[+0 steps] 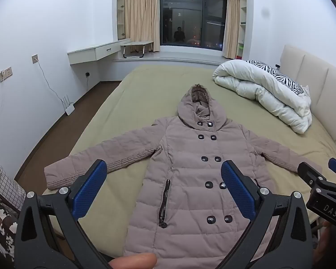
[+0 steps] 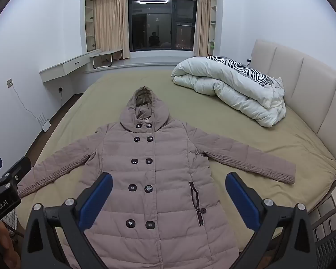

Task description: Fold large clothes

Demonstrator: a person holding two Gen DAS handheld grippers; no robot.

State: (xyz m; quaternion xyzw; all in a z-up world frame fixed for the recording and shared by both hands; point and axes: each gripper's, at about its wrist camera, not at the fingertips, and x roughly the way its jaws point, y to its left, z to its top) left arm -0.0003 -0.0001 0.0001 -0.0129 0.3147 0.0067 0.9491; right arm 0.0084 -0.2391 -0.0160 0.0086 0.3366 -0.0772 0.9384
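Note:
A long mauve quilted hooded coat (image 1: 190, 174) lies flat, front up, on the olive bed (image 1: 145, 85), sleeves spread, hood pointing to the window. It also shows in the right wrist view (image 2: 152, 179). My left gripper (image 1: 163, 177) is open and empty, held above the coat's lower left half. My right gripper (image 2: 169, 188) is open and empty, above the coat's lower right half; it also shows at the right edge of the left wrist view (image 1: 324, 179). The coat's hem is hidden below both views.
A rolled white duvet (image 1: 264, 94) with a zebra pillow (image 1: 277, 76) lies by the padded headboard (image 1: 320, 80). A wall desk (image 1: 94, 52), a router (image 1: 68, 107) on the floor and a basket (image 1: 4, 186) are on the left. A wire chair (image 2: 331, 235) stands at right.

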